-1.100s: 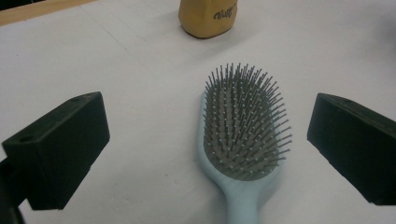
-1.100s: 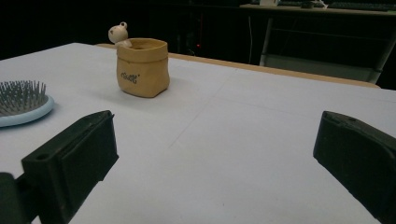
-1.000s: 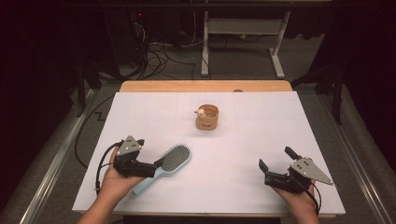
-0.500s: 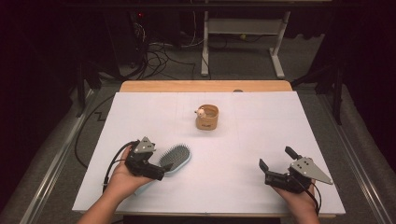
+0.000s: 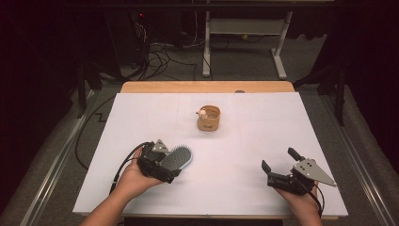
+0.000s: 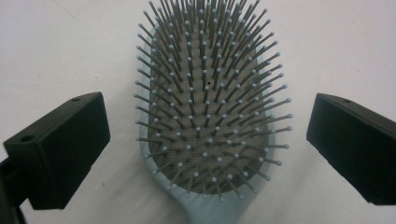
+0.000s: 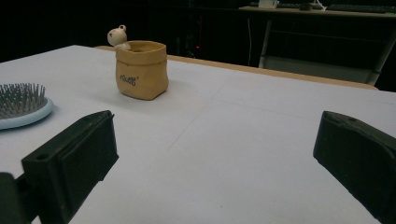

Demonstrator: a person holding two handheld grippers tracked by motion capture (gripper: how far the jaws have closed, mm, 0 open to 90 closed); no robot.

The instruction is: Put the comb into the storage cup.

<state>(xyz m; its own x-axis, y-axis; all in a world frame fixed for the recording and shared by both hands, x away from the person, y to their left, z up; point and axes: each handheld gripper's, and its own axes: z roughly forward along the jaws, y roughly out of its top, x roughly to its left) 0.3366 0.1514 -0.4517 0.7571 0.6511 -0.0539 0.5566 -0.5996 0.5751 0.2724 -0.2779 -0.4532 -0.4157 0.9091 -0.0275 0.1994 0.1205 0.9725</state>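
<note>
One hairbrush [image 5: 178, 157], one pot [image 5: 208, 118], two grippers.

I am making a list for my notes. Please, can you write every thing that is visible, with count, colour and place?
hairbrush: 1, pale blue with grey bristles, lying bristles up on the sheet, near left
pot: 1, tan, with a small cream figure at its rim, centre of the sheet, far side
sheet: 1, white, covering the table
table: 1, wood edge at the far side
left gripper: 1, black, open, jaws either side of the hairbrush
right gripper: 1, black, open, near right
</note>
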